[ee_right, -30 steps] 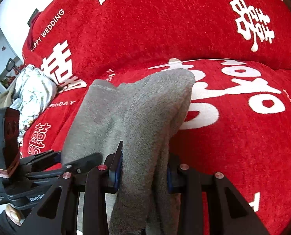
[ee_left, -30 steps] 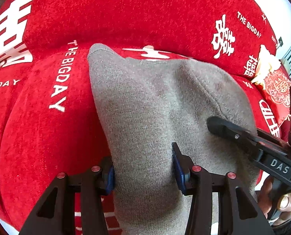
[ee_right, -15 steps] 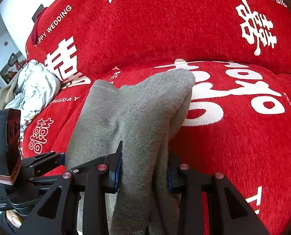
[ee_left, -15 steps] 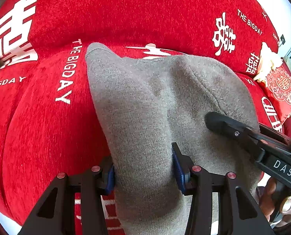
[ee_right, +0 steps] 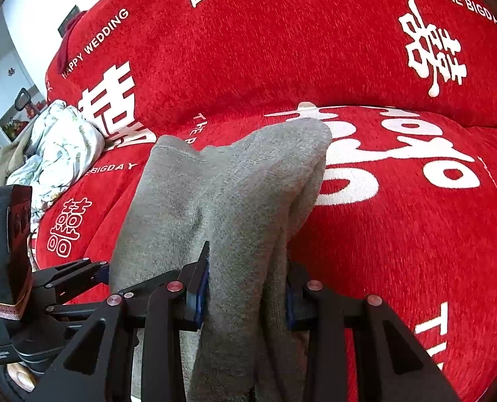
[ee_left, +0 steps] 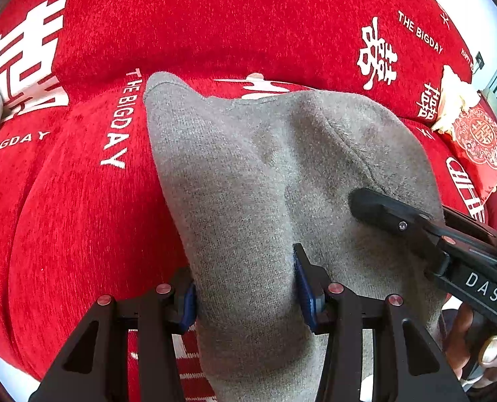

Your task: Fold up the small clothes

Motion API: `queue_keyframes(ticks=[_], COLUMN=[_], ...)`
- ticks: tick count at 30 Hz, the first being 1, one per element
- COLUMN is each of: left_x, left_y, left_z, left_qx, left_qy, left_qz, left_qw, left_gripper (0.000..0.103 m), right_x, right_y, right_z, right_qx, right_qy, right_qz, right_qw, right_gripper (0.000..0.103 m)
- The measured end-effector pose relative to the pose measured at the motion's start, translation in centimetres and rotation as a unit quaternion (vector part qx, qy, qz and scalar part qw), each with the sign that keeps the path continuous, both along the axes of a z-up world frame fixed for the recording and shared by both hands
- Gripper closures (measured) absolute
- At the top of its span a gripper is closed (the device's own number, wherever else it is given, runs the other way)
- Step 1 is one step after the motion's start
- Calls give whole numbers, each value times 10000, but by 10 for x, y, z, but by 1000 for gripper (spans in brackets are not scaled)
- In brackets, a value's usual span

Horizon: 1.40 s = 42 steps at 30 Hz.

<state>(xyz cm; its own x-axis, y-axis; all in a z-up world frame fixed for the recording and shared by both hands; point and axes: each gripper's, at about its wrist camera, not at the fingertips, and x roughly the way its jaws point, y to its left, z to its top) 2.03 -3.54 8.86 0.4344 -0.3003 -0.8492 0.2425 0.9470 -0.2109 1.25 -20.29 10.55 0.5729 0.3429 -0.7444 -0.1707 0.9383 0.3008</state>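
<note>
- We see the grey knit garment [ee_left: 248, 181] held between us, draped over the red sofa cover [ee_left: 81, 217] w/ white print; its far end reaches toward the seat/backrest crease.
- Left gripper [ee_left: 246, 288]: blue pads clamped on a thick bunch of the garment at its near edge, cloth filling the gap btw the pads.
- Right gripper [ee_right: 247, 288]: also clamped on the garment, pinching a narrower, doubled-over bunch; folds hang down past the pads.
- In left wrist view, one black finger of the right gripper [ee_left: 382, 209] presses on the cloth's right side; "DAS" label on its body, and a hand [ee_left: 476, 351] grips it at the lower right.
- In right wrist view, the left gripper [ee_right: 91, 269] sits at the garment's left edge, its body at the frame's left side.
- Garment's far left corner shows a stitched hem; far right end looks rounded, folded over on itself.
- Other stuff: floral white cloth [ee_right: 57, 147] bundled at the sofa's left end; red embroidered cushion [ee_left: 479, 140] w/ a pale item [ee_left: 456, 97] behind it at the right end.
</note>
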Motion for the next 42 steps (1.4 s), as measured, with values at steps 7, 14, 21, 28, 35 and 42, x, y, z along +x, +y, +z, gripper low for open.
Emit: queue_keyframes(ticks=[7, 14, 21, 28, 35, 42], left_x=[-7, -11, -16, -18, -33, -53], left_y=[2, 6, 11, 14, 50, 30], left_z=[-1, -5, -9, -17, -11, -3], left_qx=[-19, -66, -145, 25, -367, 398], left_qy=[-87, -160, -227, -251, -180, -663], left_qz=[3, 2, -28, 136, 734, 545], left_qw=[10000, 9999, 9996, 9996, 9965, 9955], left_gripper=[54, 54, 53, 19, 9, 9], right_x=[-8, -10, -12, -5, -42, -75], right_y=[1, -2, -12, -22, -42, -5], right_z=[-2, -5, -20, -35, -2, -3], right_qx=[36, 66, 111, 97, 339, 152], right_qy=[-71, -89, 33, 242, -214, -527], right_qz=[11, 15, -79, -154, -321, 674], right_qw=[10000, 9999, 9999, 9995, 9987, 9962], right_gripper=[66, 66, 66, 49, 41, 39])
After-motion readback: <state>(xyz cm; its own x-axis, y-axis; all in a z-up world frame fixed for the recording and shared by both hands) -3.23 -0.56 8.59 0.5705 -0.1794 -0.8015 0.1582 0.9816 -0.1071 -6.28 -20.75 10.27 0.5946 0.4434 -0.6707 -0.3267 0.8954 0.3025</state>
